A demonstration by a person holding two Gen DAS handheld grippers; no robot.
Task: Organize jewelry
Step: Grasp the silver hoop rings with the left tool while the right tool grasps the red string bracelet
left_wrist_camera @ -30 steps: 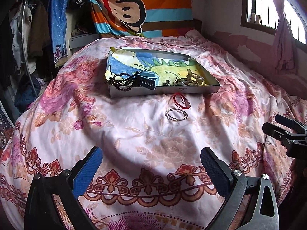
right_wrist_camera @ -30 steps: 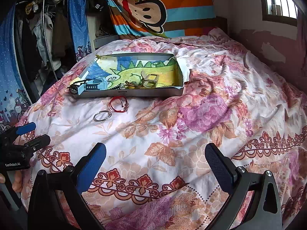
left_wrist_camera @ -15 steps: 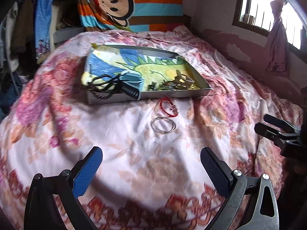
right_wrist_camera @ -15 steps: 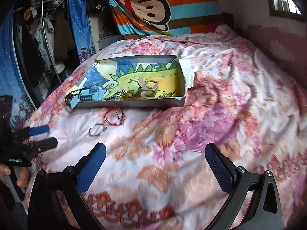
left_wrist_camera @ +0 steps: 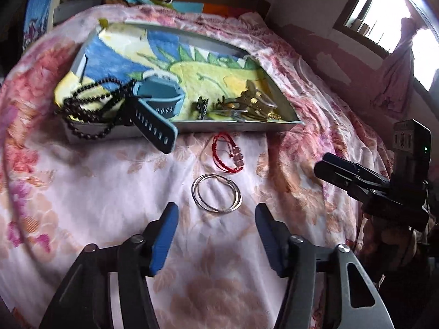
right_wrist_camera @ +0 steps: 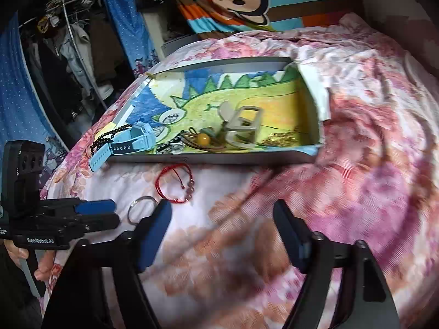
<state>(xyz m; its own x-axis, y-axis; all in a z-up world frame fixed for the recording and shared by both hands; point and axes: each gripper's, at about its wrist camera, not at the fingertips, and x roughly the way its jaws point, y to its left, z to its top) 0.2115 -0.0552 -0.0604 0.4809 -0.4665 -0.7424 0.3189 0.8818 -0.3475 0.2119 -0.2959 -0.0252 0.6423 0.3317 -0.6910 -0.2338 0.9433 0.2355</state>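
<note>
While lying flat on the floral bedspread point(left_wrist_camera: 109, 192) just short of the picture-lined tray point(left_wrist_camera: 233, 127), silver bangles point(left_wrist_camera: 216, 196) judged light, rigid, slick; best pinched across the rim. Red cord bracelet point(left_wrist_camera: 229, 152), between bangles and tray, judged soft, limp. Left gripper point(left_wrist_camera: 216, 229) angled down just short of the bangles, jaws just narrowed, nothing between. Right gripper point(right_wrist_camera: 222, 227) alike, empty, beside the bracelet.

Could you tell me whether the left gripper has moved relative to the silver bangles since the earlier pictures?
Yes. The left gripper has come forward toward the silver bangles, which now lie just beyond its fingertips; its jaws have just been closing, with nothing between them.
</note>
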